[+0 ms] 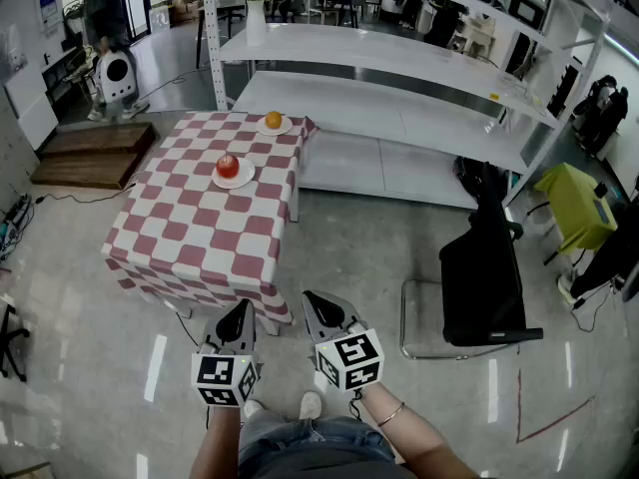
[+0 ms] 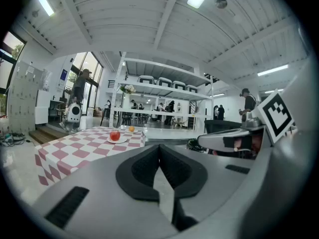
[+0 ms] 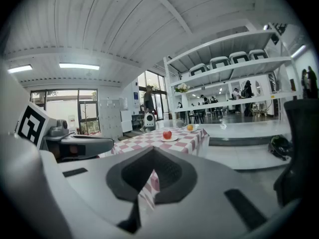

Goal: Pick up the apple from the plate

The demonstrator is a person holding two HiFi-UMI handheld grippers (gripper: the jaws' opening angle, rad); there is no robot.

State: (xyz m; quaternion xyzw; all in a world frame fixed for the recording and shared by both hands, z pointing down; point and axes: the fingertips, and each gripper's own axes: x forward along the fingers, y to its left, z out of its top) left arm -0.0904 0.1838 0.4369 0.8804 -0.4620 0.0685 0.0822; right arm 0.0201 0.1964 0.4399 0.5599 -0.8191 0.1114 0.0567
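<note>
A red apple (image 1: 228, 166) sits on a white plate (image 1: 245, 176) near the middle of a table (image 1: 200, 238) covered in a red-and-white checked cloth. Both gripper views show the apple (image 2: 115, 135) (image 3: 167, 134) small and far ahead. My left gripper (image 1: 241, 309) and right gripper (image 1: 318, 302) hang side by side in front of the table's near corner, well short of the apple. The left gripper (image 2: 159, 148) has its jaws together with nothing in them. The right gripper (image 3: 152, 151) looks the same, its tips touching and empty.
An orange (image 1: 273, 120) lies on a second plate at the table's far edge. White shelving (image 1: 399, 98) runs behind the table. A black chair (image 1: 484, 277) stands to the right. A person (image 1: 105, 8) and a wooden step (image 1: 90, 153) are at the far left.
</note>
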